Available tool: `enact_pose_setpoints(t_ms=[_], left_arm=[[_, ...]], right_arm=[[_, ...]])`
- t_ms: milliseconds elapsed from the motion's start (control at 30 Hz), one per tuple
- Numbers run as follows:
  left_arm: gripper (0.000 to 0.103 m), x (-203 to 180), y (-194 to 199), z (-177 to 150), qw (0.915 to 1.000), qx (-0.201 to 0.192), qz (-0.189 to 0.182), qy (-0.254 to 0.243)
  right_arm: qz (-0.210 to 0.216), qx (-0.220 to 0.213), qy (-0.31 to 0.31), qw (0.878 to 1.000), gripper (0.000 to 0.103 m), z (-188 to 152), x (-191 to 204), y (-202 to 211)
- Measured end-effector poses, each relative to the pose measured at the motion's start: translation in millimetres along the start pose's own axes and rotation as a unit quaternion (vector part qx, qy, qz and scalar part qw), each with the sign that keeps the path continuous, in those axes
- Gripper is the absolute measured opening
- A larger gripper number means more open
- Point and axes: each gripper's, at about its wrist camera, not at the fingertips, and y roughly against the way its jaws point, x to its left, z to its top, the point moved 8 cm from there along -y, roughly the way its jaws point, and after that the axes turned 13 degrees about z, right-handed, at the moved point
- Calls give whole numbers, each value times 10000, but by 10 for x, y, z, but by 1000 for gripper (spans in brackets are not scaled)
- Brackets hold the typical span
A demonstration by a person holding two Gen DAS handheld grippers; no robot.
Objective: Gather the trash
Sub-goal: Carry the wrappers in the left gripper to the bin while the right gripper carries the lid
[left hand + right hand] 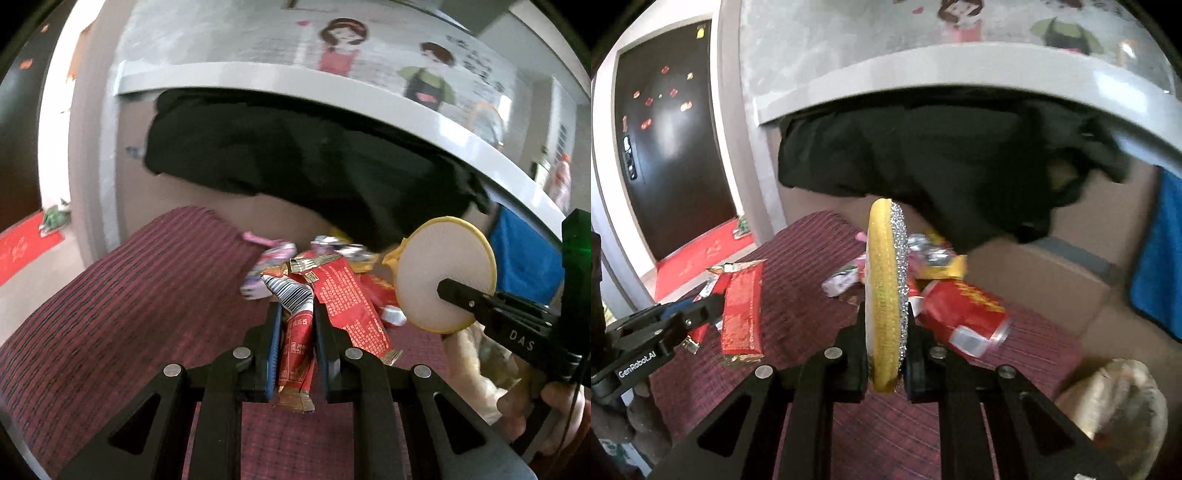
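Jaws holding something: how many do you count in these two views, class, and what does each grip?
2. The left gripper jaws clamp a red wrapper; the right gripper jaws clamp a round yellow pad.

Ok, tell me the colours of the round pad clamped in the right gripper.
Round pad: yellow rim, glittery silver face, white on the other side; edge shows best in the right wrist view.

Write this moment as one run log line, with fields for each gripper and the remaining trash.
left gripper: shut on red wrapper | right gripper: shut on yellow round pad | remaining: red can, wrappers on cushion

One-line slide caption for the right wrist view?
Right gripper clamps a round yellow pad edge-on above wrappers and a red can on the striped cloth.
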Motion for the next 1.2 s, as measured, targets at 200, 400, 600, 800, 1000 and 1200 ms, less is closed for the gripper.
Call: enact_pose_setpoints(t_ms=[200,400,600,800,1000,1200], left_arm=[[18,-665,212,43,9986,-211,-181,-442],[18,-1262,406,34,9956,-452,-291,-770],[18,-1737,570,16,9922,-693,-370,-969],[18,-2253,708,-38,9871,-919,-528,-1202],[18,-2686,713,-132,9840,-982,-667,-1327],[18,-2964,604,-250,9832,-820,-787,-1427]], right_arm=[[-172,-330,-79,9993,12,-98,-299,524],[-442,-582,-145,9972,13,-244,-620,1076],[-681,-814,-205,9941,12,-400,-911,1566],[-970,-962,-290,9902,13,-545,-1187,1912],[-1233,-1009,-433,9863,13,-703,-1525,2179],[-1446,-1058,-603,9820,13,-842,-1825,2340]])
